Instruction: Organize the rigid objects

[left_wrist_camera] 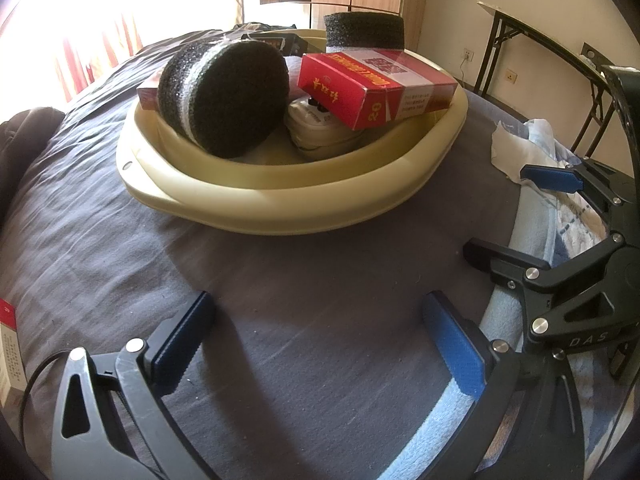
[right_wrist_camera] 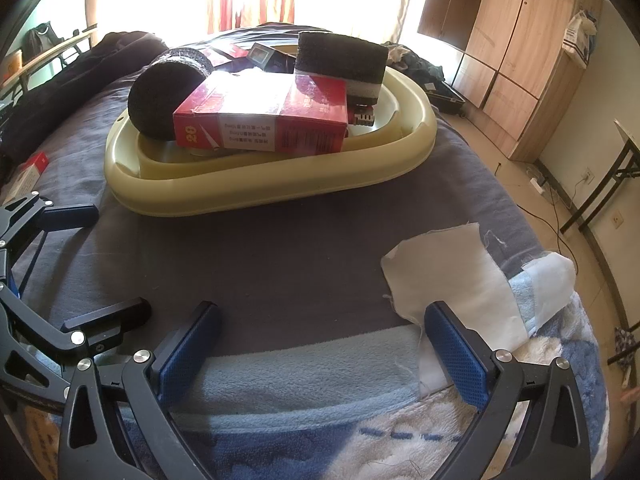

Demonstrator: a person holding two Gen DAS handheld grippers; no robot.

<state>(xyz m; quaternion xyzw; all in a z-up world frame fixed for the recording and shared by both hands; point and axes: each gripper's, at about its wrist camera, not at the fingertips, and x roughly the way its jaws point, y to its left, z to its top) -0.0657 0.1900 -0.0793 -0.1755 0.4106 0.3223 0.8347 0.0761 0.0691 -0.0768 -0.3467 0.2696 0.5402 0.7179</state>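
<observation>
Left wrist view: a red box (left_wrist_camera: 376,86) lies atop a foam disc (left_wrist_camera: 224,96) and white plug (left_wrist_camera: 320,128) in the cream basin (left_wrist_camera: 260,196) on the bed (left_wrist_camera: 120,220); left tongs (left_wrist_camera: 320,344) gape wide, empty; right tongs (right_wrist_camera: 320,352) likewise wide apart, empty, over a blue towel (right_wrist_camera: 300,380); white cloth (right_wrist_camera: 448,280) beside.

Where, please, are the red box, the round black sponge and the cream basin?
red box (left_wrist_camera: 394,101), left wrist view, its near end face.
round black sponge (left_wrist_camera: 230,104), left wrist view, its flat face.
cream basin (right_wrist_camera: 256,192), right wrist view, its near rim.
</observation>
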